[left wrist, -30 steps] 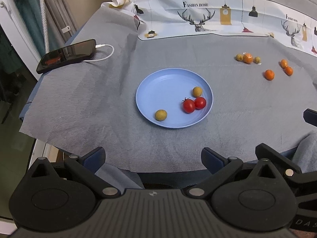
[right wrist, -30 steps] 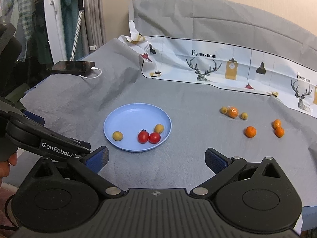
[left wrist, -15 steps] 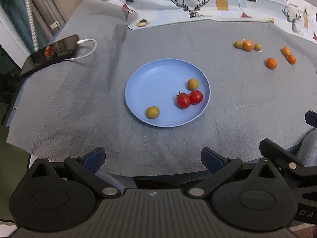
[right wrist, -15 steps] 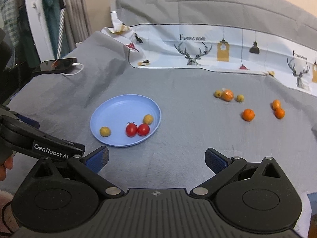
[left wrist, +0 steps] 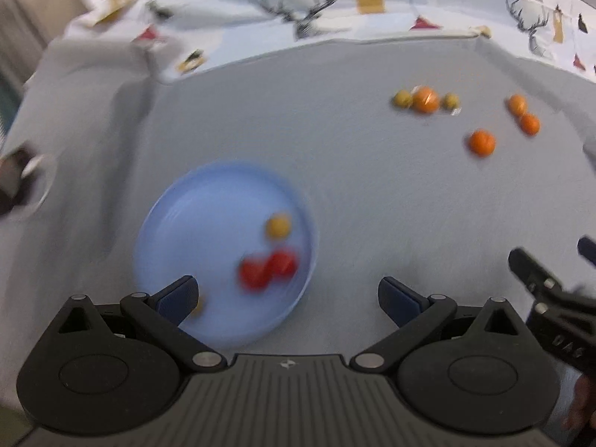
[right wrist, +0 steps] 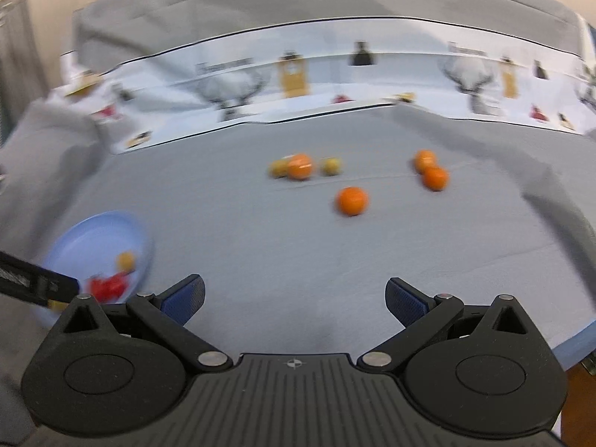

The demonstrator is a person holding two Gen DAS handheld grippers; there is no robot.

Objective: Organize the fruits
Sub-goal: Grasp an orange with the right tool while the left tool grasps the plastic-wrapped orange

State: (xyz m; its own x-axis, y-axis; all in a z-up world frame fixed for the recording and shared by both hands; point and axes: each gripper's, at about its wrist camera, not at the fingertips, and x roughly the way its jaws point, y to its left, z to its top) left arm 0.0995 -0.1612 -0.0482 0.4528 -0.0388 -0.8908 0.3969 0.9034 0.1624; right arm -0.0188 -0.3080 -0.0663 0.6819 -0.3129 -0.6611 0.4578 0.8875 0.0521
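A blue plate (left wrist: 208, 205) lies on the grey cloth with two red tomatoes (left wrist: 266, 268) and a yellow fruit (left wrist: 278, 226); another yellow fruit sits half hidden behind my left finger. My left gripper (left wrist: 287, 298) is open and empty over the plate's near edge. Loose fruits lie farther right: an orange (left wrist: 481, 142), two more oranges (left wrist: 523, 115), and an orange between two yellow fruits (left wrist: 425, 99). My right gripper (right wrist: 294, 298) is open and empty, facing the nearest orange (right wrist: 352, 201); the plate (right wrist: 93, 234) is at its left. Both views are motion-blurred.
A printed white sheet (right wrist: 335, 74) with deer and lamp pictures runs along the back of the cloth. A dark phone (left wrist: 15, 182) lies at the left edge. The right gripper's body (left wrist: 555, 298) shows at the left view's right side.
Both grippers have moved forward over the table and swung right. The plate now sits close under my left gripper, and the loose oranges are nearer and centred in the right view.
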